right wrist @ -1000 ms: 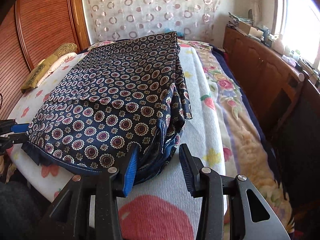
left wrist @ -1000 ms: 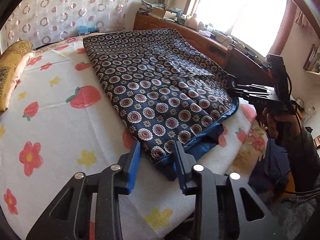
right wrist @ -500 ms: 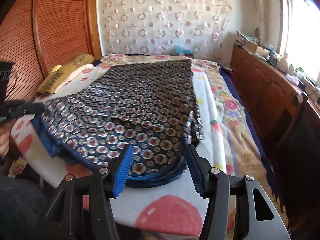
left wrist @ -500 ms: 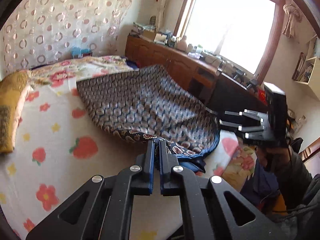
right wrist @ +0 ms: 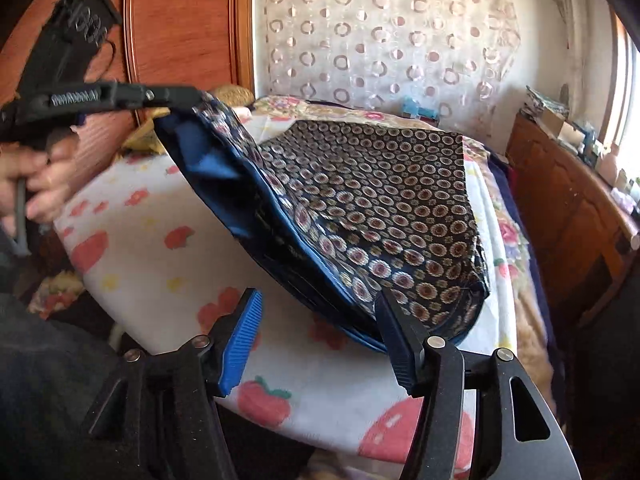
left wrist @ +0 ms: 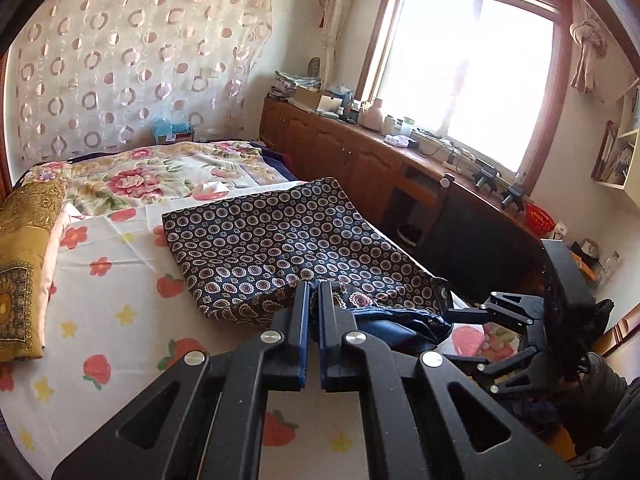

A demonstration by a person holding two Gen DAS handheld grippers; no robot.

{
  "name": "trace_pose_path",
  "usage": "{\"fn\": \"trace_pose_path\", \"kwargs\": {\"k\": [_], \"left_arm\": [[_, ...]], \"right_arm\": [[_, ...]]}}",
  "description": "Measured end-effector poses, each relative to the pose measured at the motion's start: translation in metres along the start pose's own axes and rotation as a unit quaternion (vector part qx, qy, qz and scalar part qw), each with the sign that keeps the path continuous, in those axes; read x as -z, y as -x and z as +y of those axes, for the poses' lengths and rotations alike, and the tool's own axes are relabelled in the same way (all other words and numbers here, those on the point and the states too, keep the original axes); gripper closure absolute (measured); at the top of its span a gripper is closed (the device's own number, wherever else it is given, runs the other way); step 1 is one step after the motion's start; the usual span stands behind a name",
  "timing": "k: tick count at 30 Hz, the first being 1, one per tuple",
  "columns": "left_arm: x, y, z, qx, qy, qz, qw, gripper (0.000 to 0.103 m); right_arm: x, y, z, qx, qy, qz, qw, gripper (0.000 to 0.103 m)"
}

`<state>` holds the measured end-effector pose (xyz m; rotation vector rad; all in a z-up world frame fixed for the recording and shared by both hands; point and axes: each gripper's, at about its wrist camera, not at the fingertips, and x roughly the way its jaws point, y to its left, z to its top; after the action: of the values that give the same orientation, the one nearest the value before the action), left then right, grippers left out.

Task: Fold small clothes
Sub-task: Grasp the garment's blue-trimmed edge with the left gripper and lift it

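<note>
A navy garment (left wrist: 280, 240) with a ring pattern and blue lining lies on the bed. My left gripper (left wrist: 314, 284) is shut on its near corner. The right wrist view shows that gripper (right wrist: 196, 94), held by a hand, with the corner lifted off the sheet and the blue lining of the garment (right wrist: 380, 184) exposed. My right gripper (right wrist: 318, 294) is near the bed's front edge and its jaws are opening. The garment's lower hem hangs over the gap close to the right finger, and the pads do not press it. The left wrist view has the right gripper (left wrist: 448, 334) at the far right.
The bed carries a white strawberry-print sheet (left wrist: 120, 300) and a floral cover behind it. A gold pillow (left wrist: 24, 260) lies at the left. A wooden cabinet (left wrist: 340, 152) with clutter runs under the window, and a dark chair (left wrist: 472, 248) stands beside the bed. The wooden headboard (right wrist: 180, 20) rises at the left.
My left gripper closed on the garment's near corner and rose with it, peeling that edge off the sheet. My right gripper's jaws widened off the hem and it shifted sideways while rolling.
</note>
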<state>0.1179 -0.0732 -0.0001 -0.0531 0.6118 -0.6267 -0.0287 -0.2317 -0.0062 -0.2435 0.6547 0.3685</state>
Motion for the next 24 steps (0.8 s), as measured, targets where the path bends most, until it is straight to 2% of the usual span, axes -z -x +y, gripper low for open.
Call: {"fn": "trace_pose_path", "kwargs": {"k": [10,12,13,14,16,19,24], "left_arm": [[0.007,0.002,0.015,-0.014,0.019,-0.002,0.9997,0.098],[0.008,0.002,0.016,-0.019,0.019,-0.003,0.9996,0.098],[0.008,0.002,0.016,-0.022,0.019,-0.003,0.9996,0.098],[0.008,0.002,0.017,-0.025,0.018,-0.003,0.9995,0.098],[0.008,0.001,0.017,-0.031,0.017,-0.005,0.9994,0.098],[0.005,0.001,0.02,-0.042,0.016,-0.009,0.9989,0.098],[0.0,-0.001,0.03,-0.059,0.016,-0.009,0.9981,0.098]], "right_arm": [[-0.006,-0.024,-0.038,0.076,-0.003,0.028,0.997,0.043],[-0.009,-0.023,-0.042,0.081,0.0,0.024,0.996,0.053],[-0.011,-0.022,-0.044,0.083,0.001,0.022,0.996,0.062],[-0.013,-0.023,-0.047,0.085,0.001,0.019,0.996,0.074],[-0.019,-0.019,-0.049,0.081,-0.002,0.004,0.997,0.089],[-0.031,-0.015,-0.048,0.075,-0.006,-0.012,0.997,0.096],[-0.055,-0.014,-0.047,0.072,0.0,-0.04,0.997,0.098]]}}
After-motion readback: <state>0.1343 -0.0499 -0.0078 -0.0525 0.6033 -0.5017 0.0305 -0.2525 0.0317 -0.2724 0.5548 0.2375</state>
